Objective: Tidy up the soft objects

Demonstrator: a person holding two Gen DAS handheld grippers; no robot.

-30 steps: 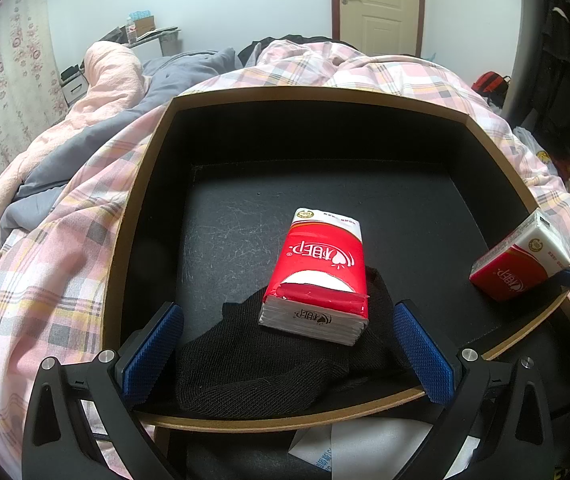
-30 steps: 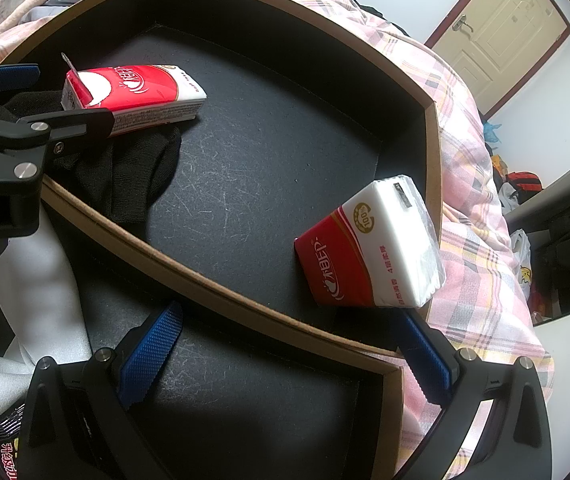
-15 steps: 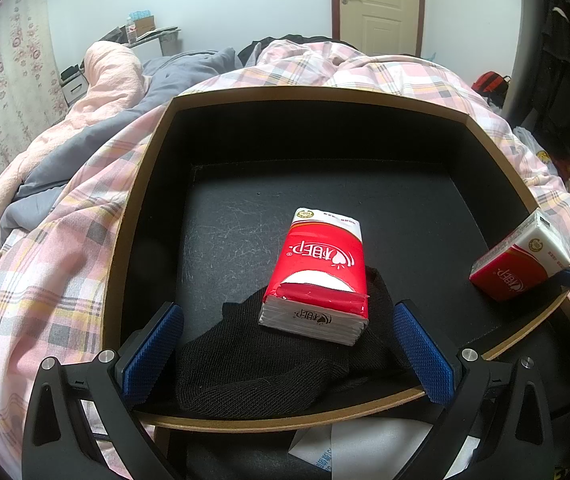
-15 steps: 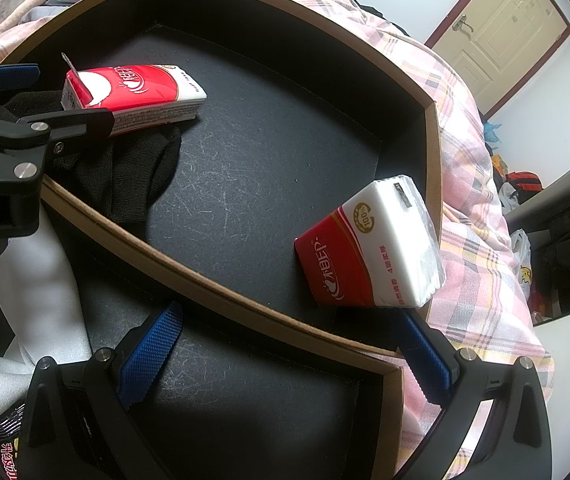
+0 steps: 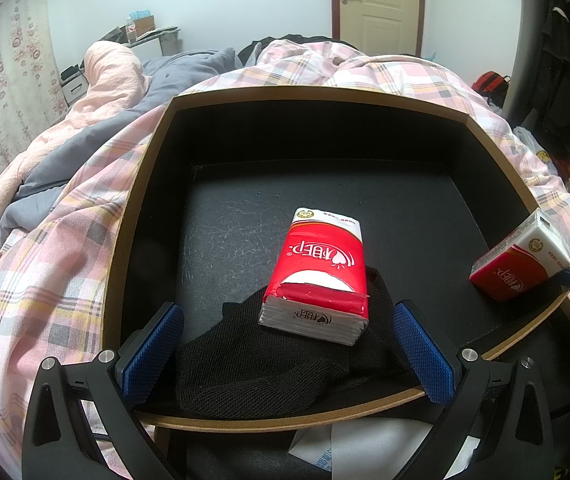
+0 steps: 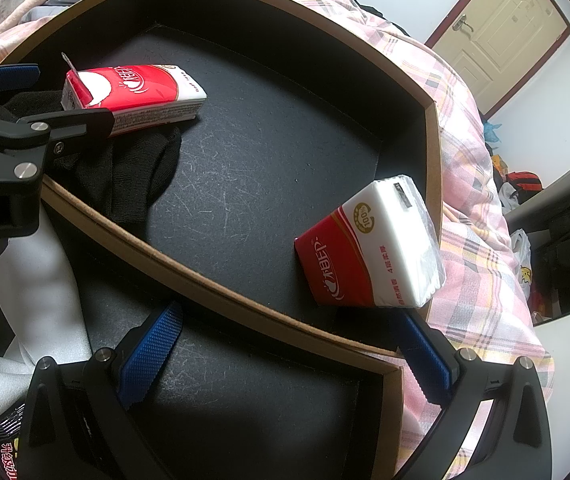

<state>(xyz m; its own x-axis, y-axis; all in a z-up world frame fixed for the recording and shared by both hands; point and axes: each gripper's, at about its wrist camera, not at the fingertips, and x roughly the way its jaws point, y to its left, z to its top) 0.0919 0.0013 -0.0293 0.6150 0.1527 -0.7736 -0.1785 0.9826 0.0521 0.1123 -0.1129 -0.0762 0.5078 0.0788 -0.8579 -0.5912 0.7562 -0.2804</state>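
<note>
An opened red-and-white tissue pack [image 5: 319, 276] lies on a black knit cloth [image 5: 269, 364] at the front of a black box [image 5: 325, 98] with a tan rim. My left gripper [image 5: 285, 348] is open, its blue pads either side of the cloth and pack, touching neither. A second tissue pack [image 6: 373, 244] stands tilted in the box's right corner. My right gripper [image 6: 289, 356] is open and empty, low over the front rim; its right pad sits just below that pack. The first pack [image 6: 133, 92] and cloth [image 6: 133, 176] also show in the right wrist view.
The box rests on a pink plaid quilt [image 5: 65, 248] on a bed. A lower black compartment [image 6: 265, 408] lies in front of the rim, with white foam [image 6: 33, 280] and a printed packet [image 6: 1, 452] at its left. A door [image 5: 377, 4] is behind.
</note>
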